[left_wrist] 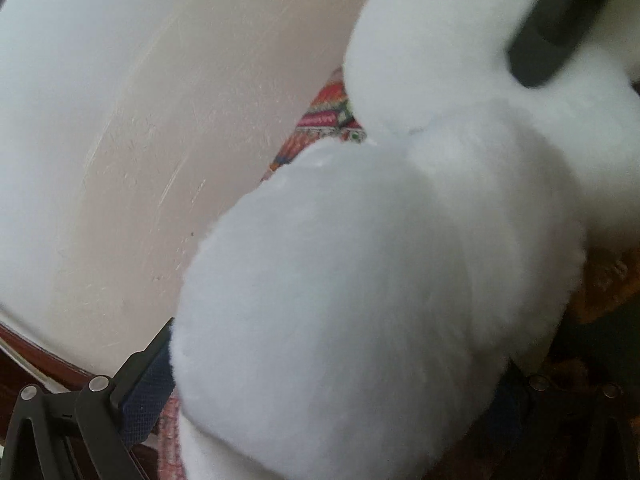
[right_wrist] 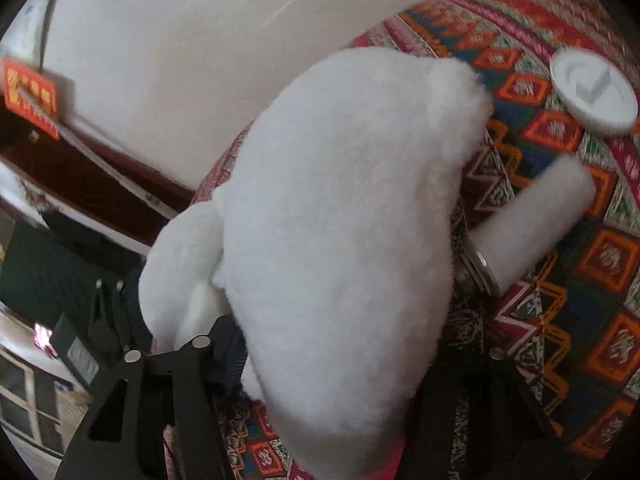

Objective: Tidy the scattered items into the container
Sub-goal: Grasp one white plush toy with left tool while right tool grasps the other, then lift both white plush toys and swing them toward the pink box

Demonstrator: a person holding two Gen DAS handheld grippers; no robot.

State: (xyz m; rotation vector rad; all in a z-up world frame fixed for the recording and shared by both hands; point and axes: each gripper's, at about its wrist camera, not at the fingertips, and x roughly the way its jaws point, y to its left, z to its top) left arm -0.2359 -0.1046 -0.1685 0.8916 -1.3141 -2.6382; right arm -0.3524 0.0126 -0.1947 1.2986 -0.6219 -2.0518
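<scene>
A big white plush toy (left_wrist: 360, 280) fills the left wrist view. My left gripper (left_wrist: 320, 408) is shut on the plush toy, its blue-padded fingers (left_wrist: 148, 392) pressed into the fur on both sides. A finger of the other gripper (left_wrist: 556, 20) presses the plush at the top right. In the right wrist view the same plush toy (right_wrist: 336, 220) sits between the fingers of my right gripper (right_wrist: 344, 364), which is shut on it above a patterned cloth (right_wrist: 560, 280). No container shows.
On the patterned cloth lie a white round lid (right_wrist: 594, 94) and a white cylinder with a metal ring (right_wrist: 528, 224). A pale wall (right_wrist: 180, 60) rises behind. A dark wooden rail (right_wrist: 80, 176) with a red sign (right_wrist: 30, 96) is at the left.
</scene>
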